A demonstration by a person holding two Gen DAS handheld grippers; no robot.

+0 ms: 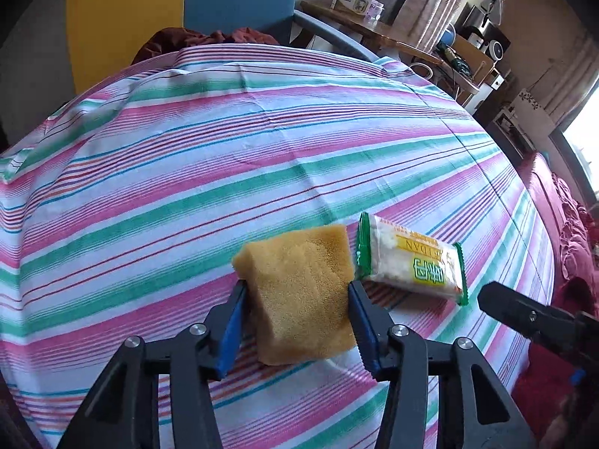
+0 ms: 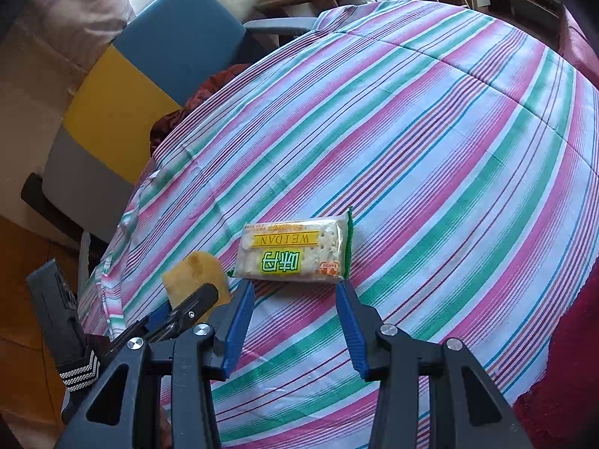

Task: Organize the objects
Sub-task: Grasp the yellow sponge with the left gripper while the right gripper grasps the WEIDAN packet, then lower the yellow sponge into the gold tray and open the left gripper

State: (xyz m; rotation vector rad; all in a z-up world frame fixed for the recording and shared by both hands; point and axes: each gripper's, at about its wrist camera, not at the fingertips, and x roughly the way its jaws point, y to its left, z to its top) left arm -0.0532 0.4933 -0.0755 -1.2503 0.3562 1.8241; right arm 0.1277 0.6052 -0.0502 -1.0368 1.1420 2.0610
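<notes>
A yellow sponge (image 1: pixel 303 295) is held between the blue pads of my left gripper (image 1: pixel 297 288), just above the striped cloth. A green and white cracker packet (image 1: pixel 411 260) lies on the cloth right beside the sponge, to its right. In the right wrist view the packet (image 2: pixel 294 250) lies just beyond my right gripper (image 2: pixel 295 288), which is open and empty with its fingertips close to the packet's near edge. The sponge (image 2: pixel 196 275) and the left gripper's finger show at the left there.
The striped cloth (image 1: pixel 224 157) covers a table. A blue, yellow and grey chair (image 2: pixel 149 75) stands at its far side. A wooden desk (image 1: pixel 367 26) with boxes stands behind. Red fabric (image 1: pixel 561 224) lies at the right edge.
</notes>
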